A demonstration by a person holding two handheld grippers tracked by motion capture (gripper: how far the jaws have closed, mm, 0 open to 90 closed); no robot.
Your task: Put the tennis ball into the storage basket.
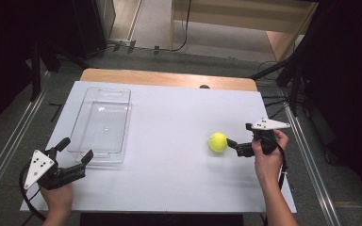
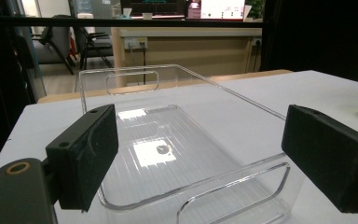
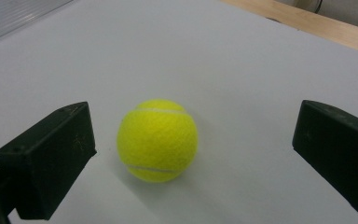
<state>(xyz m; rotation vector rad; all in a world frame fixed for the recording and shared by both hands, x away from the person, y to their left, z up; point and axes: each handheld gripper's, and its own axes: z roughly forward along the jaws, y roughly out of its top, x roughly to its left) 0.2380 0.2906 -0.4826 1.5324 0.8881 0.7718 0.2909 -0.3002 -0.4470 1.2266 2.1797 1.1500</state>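
A: So where's the ball [image 1: 218, 141]?
B: On the worktop [image 1: 169, 141], well right of the bin [image 1: 101, 121], just ahead of the right gripper [image 1: 232, 143], jaws wide, likely set to close on it.
A: And the left gripper [image 1: 75, 155]?
B: Wide too, empty, facing the bin's near end, perhaps to steady it; the ball shows cut off there

An office turned recording lab: office chairs [image 2: 91, 39] and a counter [image 2: 186, 46] beyond the worktop [image 1: 169, 188], black stands [image 1: 292, 80] and cables [image 1: 186, 28] around.
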